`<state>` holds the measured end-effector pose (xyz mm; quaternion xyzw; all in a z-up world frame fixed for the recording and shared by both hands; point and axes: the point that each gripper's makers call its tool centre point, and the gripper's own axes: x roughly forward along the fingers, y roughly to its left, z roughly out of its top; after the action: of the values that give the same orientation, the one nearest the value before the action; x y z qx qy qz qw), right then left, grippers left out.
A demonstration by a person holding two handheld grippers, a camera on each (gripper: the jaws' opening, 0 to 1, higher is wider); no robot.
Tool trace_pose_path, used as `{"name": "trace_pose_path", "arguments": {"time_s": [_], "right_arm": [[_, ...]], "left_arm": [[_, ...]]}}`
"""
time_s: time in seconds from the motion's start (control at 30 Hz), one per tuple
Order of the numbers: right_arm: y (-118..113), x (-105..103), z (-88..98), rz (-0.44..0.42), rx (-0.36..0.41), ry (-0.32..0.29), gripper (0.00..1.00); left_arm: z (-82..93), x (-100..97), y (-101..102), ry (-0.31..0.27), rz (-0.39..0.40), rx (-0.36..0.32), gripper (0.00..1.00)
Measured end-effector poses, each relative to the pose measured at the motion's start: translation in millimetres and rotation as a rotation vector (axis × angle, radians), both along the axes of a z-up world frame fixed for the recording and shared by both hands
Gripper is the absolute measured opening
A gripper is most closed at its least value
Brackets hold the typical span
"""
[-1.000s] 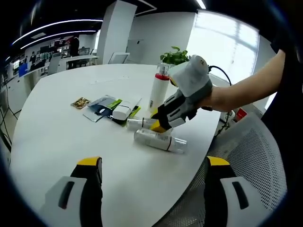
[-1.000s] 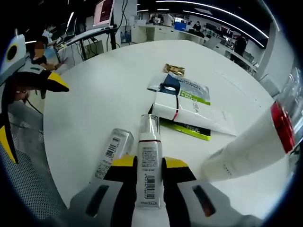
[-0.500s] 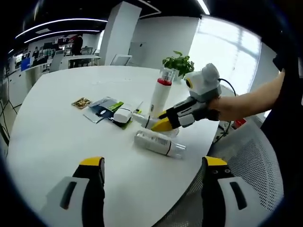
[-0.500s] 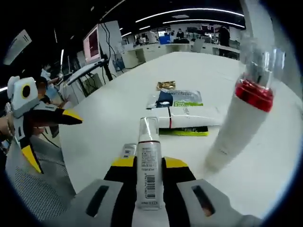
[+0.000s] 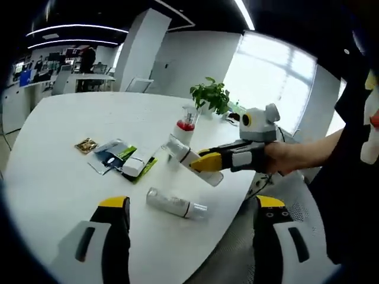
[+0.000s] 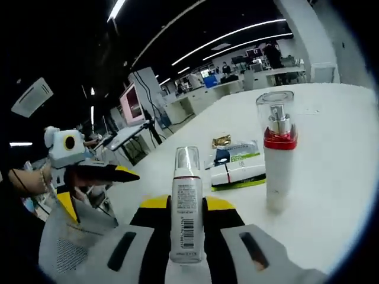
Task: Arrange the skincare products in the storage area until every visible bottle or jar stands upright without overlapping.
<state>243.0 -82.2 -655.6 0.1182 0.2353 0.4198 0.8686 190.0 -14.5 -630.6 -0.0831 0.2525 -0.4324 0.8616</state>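
Print on the small bottle (image 6: 187, 204) pinched between my right gripper's (image 6: 187, 207) yellow-tipped jaws is too small to read beyond a barcode; its base is cut off low in the right gripper view, and its clear cap points toward the middle of the frame. In the left gripper view that same bottle (image 5: 186, 155) slants up to the left from the right gripper (image 5: 207, 161), lifted off the white table (image 5: 53, 154), with the hand (image 5: 284, 160) behind it. My left gripper's (image 5: 186, 236) jaws are spread wide with nothing between them, at the bottom of that view; in the right gripper view it (image 6: 98, 177) enters from the left. The left gripper view also shows a clear-capped bottle (image 5: 176, 204) lying on its side near the table edge. Upright at centre right of the right gripper view is the red-collared pump bottle (image 6: 278, 157), partly hidden in the left gripper view (image 5: 183, 125) behind the held bottle. Flat sachets (image 6: 237, 163) and a white tube (image 5: 137, 164) lie overlapping; their labels are unreadable. A potted plant (image 5: 208, 94) stands at the table's far side.
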Motion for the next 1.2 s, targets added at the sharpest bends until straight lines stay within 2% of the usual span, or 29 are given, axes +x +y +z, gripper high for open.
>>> {"name": "trace_pose_path", "arguments": {"time_s": [0.03, 0.13, 0.2, 0.33, 0.57, 0.77, 0.9, 1.07, 1.2], "right_arm": [[2, -4, 6.9, 0.020, 0.036, -0.008, 0.19], [2, -12, 22.9, 0.060, 0.147, -0.020, 0.19], [-2, -17, 33.6, 0.062, 0.180, -0.048, 0.19], [-3, -31, 55.5, 0.118, 0.305, -0.061, 0.19], [-1, -58, 88.9, 0.221, 0.479, -0.067, 0.19], [-3, -69, 101.2, 0.273, 0.528, -0.079, 0.19], [-3, -70, 106.3, 0.278, 0.556, -0.087, 0.20], [2, -70, 108.9, 0.274, 0.552, -0.102, 0.20], [5, -69, 106.9, 0.253, 0.508, -0.129, 0.20]], "left_arm": [[13.3, 0.0, -8, -0.009, -0.010, -0.055, 0.78], [37.2, -0.7, -20, -0.014, -0.025, -0.149, 0.71], [52.7, -1.3, -30, -0.031, -0.038, -0.194, 0.70], [64.0, 0.5, -42, -0.059, -0.049, -0.197, 0.63], [85.9, -3.7, -59, -0.071, -0.091, -0.270, 0.48], [101.0, -10.6, -69, -0.068, -0.169, -0.319, 0.28], [100.1, -8.4, -71, -0.064, -0.206, -0.295, 0.24], [105.0, -8.6, -74, -0.054, -0.265, -0.291, 0.19], [103.9, -8.6, -79, -0.083, -0.299, -0.250, 0.19]]}}
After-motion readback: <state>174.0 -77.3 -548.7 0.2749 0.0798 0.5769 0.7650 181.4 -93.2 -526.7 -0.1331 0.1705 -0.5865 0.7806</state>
